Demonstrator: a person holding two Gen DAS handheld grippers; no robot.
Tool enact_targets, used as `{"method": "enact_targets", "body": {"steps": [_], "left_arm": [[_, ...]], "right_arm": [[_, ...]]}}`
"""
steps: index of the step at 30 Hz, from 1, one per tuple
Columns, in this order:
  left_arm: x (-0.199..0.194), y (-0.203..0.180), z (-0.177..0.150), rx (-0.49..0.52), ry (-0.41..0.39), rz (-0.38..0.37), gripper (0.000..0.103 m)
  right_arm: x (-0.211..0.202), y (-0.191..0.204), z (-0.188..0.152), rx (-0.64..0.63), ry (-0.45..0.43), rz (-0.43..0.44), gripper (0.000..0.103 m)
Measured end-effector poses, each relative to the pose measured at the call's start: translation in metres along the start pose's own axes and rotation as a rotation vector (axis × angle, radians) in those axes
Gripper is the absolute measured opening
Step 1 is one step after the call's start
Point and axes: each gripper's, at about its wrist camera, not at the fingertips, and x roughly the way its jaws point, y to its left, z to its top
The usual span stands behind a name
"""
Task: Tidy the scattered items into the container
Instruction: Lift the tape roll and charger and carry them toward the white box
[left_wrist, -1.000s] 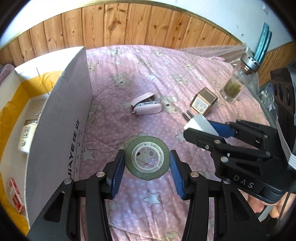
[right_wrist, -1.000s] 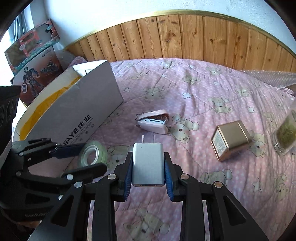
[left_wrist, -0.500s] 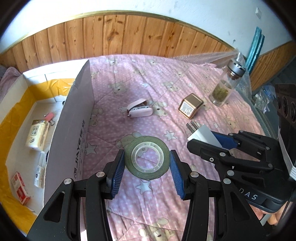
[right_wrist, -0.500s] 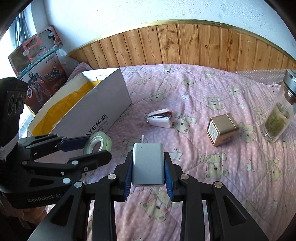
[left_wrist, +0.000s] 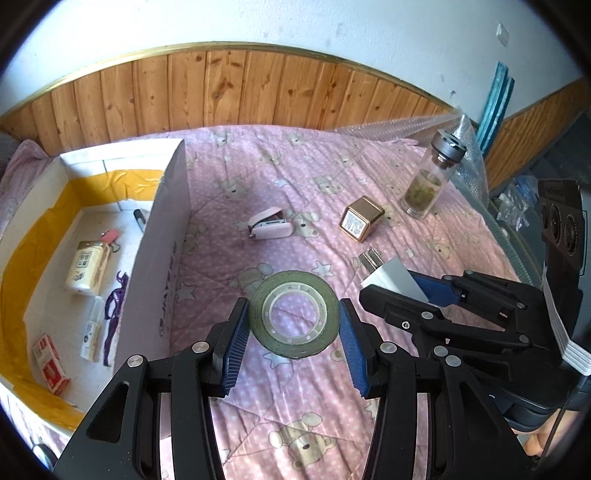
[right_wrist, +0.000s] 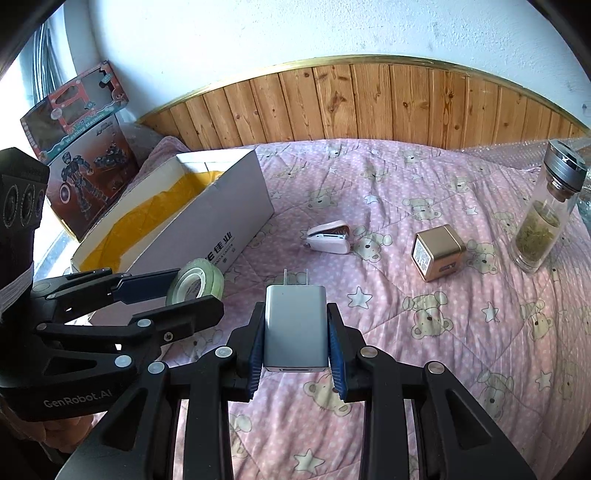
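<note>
left tongs (left_wrist: 293, 332) clamp a tape roll (left_wrist: 294, 318), right tongs (right_wrist: 296, 334) clamp a charger plug (right_wrist: 295, 326).

"GenRobot.AI" is printed in grey on the left claw (right_wrist: 192, 291) body. The toy box (right_wrist: 74, 107) against the wall reads "Washing Machine". The white box (right_wrist: 207, 221) side shows "佳业"; the gold tin's (right_wrist: 437, 253) label is too small to read.

The left hand-held gripper (left_wrist: 294, 325) clamps a roll of tape (left_wrist: 294, 315) above the pink bedspread (left_wrist: 258, 177) — the open white box (left_wrist: 164, 236) at left, the right hand-held gripper (left_wrist: 397, 286) pinching a white charger (left_wrist: 393, 278) at right — with a pink stapler (left_wrist: 269, 228) and gold tin (left_wrist: 361, 223) lying beyond.
</note>
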Motion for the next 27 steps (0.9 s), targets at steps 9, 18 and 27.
{"method": "enact_targets", "body": {"steps": [9, 18, 27], "left_arm": [[-0.017, 0.009, -0.003, -0.012, -0.019, -0.007, 0.049], [-0.042, 0.018, -0.006, -0.034, -0.049, -0.023, 0.049], [-0.071, 0.033, -0.014, -0.059, -0.079, -0.027, 0.049]], "right_arm": [[-0.006, 0.013, 0.001, -0.006, -0.014, 0.002, 0.032], [-0.011, 0.030, 0.001, -0.014, -0.023, 0.006, 0.032], [-0.020, 0.053, 0.003, -0.033, -0.043, 0.028, 0.032]]}}
